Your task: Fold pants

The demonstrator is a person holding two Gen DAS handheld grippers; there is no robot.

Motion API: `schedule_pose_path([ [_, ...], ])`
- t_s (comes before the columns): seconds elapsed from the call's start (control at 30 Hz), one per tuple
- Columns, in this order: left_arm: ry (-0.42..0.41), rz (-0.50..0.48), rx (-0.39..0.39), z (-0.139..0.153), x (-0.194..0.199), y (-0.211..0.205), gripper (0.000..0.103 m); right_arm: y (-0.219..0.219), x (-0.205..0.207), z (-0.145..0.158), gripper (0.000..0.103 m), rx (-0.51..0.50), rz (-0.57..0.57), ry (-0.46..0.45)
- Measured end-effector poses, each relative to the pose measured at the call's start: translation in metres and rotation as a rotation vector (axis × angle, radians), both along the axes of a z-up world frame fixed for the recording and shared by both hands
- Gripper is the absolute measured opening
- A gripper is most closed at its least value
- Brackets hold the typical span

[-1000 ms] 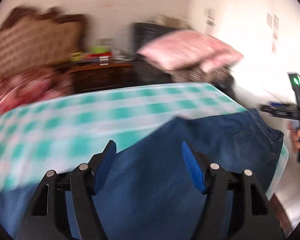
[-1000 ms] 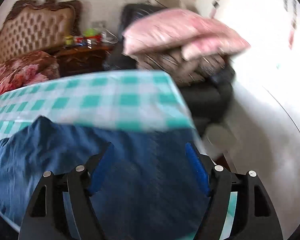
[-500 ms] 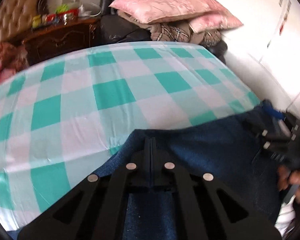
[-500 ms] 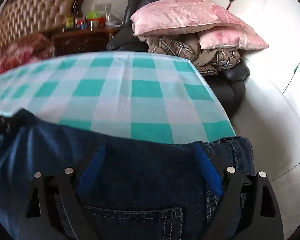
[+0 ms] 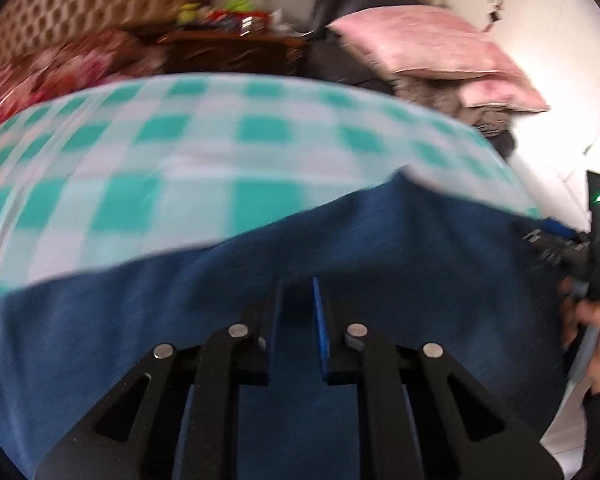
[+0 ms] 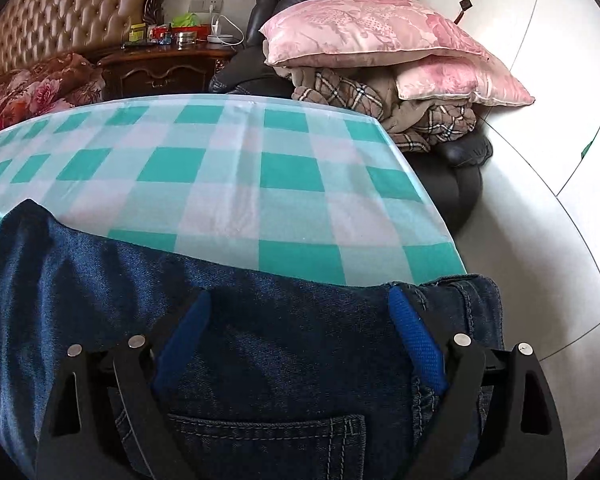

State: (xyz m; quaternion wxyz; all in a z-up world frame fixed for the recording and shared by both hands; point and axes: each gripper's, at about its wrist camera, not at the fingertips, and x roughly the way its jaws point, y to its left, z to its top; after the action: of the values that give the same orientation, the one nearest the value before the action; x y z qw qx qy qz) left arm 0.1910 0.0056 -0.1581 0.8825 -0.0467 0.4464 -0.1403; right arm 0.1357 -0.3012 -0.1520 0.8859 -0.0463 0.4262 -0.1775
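Left gripper [image 5: 296, 300]: narrow gap, jaws opening, nothing seen pinched, low over the jeans [image 5: 180, 340]
Right gripper [image 6: 300, 320]: wide, pads astride the waistband end near a back pocket [image 6: 268, 436], likely poised to grab
Jeans: spread along the near edge of the checked tablecloth [image 6: 228, 184], probably laid flat for folding

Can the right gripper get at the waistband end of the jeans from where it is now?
Probably yes. The right gripper stands open just above the jeans, near the waistband at the table corner. Nothing lies between its fingers and the denim, so the way looks free.
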Motion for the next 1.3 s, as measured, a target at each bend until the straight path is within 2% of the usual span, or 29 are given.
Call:
schedule_pose_path([
  [0.07, -0.003, 0.063, 0.032, -0.002, -0.005, 0.032, 0.015, 0.0, 0.0, 0.0, 0.086, -0.002, 0.0, 0.001],
  [0.3, 0.004, 0.323, 0.038, -0.002, -0.015, 0.15, 0.016, 0.0, 0.0, 0.0, 0.086, -0.007, -0.001, 0.003],
  [0.5, -0.053, 0.452, 0.056, 0.003, -0.049, 0.233, 0.016, 0.001, 0.0, -0.001, 0.086, -0.021, -0.004, 0.007],
  [0.57, -0.031, 0.461, 0.095, -0.001, -0.059, 0.25, 0.016, 0.0, 0.0, -0.001, 0.086, -0.024, -0.005, 0.008],
  [0.67, 0.004, 0.458, 0.142, -0.008, -0.059, 0.277, 0.021, 0.001, 0.001, -0.001, 0.086, -0.027, -0.005, 0.009],
  [0.73, 0.005, 0.498, 0.236, -0.009, -0.054, 0.294, 0.025, 0.001, 0.001, -0.001, 0.086, -0.027, -0.005, 0.01],
  [0.77, 0.015, 0.535, 0.249, -0.009, -0.052, 0.312, 0.026, 0.001, 0.001, -0.001, 0.086, -0.027, -0.005, 0.01],
  [0.8, 0.024, 0.568, 0.214, -0.008, -0.052, 0.333, 0.029, 0.001, 0.001, -0.001, 0.086, -0.027, -0.005, 0.009],
  [0.87, 0.038, 0.632, 0.195, -0.009, -0.053, 0.369, 0.035, 0.001, 0.001, -0.001, 0.086, -0.027, -0.004, 0.009],
  [1.0, 0.037, 0.766, 0.2, 0.006, -0.059, 0.425, 0.035, 0.001, 0.001, -0.001, 0.086, -0.029, -0.004, 0.01],
  [1.07, -0.007, 0.854, 0.254, 0.026, -0.071, 0.428, 0.043, 0.001, 0.001, -0.001, 0.086, -0.027, -0.004, 0.009],
  [1.1, -0.04, 0.855, 0.253, 0.034, -0.077, 0.423, 0.052, 0.001, 0.001, -0.001, 0.086, -0.029, -0.004, 0.01],
  [1.13, -0.095, 0.821, 0.238, 0.045, -0.087, 0.404, 0.058, 0.001, 0.001, -0.001, 0.086, -0.03, -0.004, 0.01],
  [1.17, -0.123, 0.802, 0.24, 0.051, -0.093, 0.387, 0.069, 0.002, 0.001, 0.0, 0.086, -0.032, -0.004, 0.01],
  [1.2, -0.148, 0.766, 0.229, 0.054, -0.101, 0.364, 0.074, 0.002, 0.0, 0.0, 0.086, -0.035, -0.004, 0.01],
  [1.3, -0.146, 0.589, 0.144, 0.046, -0.118, 0.279, 0.08, 0.0, -0.001, 0.002, 0.085, -0.02, -0.003, 0.001],
])
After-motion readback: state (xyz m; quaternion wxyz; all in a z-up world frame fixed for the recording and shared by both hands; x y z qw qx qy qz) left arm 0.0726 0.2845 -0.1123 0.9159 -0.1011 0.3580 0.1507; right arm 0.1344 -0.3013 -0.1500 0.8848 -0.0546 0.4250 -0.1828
